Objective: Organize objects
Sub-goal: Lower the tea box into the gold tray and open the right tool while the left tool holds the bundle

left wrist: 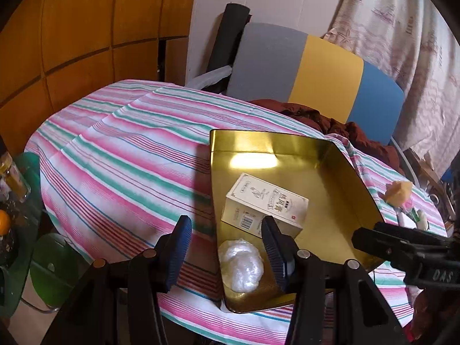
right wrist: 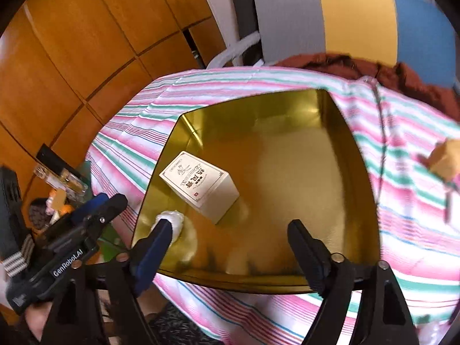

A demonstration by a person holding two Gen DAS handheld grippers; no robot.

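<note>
A shallow gold tin [left wrist: 339, 201] lies open on the striped tablecloth. Inside it are a cream printed box [left wrist: 266, 201] and, nearer to me, a crumpled white plastic wad [left wrist: 241, 267]. My left gripper [left wrist: 227, 247] is open and straddles the tin's left wall, its right finger beside the wad. In the right wrist view the same tin [right wrist: 302, 158], box [right wrist: 201, 187] and wad [right wrist: 172, 221] appear. My right gripper [right wrist: 230, 250] hangs open over the tin's near rim with nothing between its fingers. Each view also catches the other gripper at its edge.
A tan lump [left wrist: 399, 191] and a small white, green and pink item [left wrist: 414, 215] lie on the cloth right of the tin. A grey, yellow and blue chair back [left wrist: 316, 74] with dark red cloth [left wrist: 330, 120] stands behind. Jars [left wrist: 14, 178] and green seats sit left.
</note>
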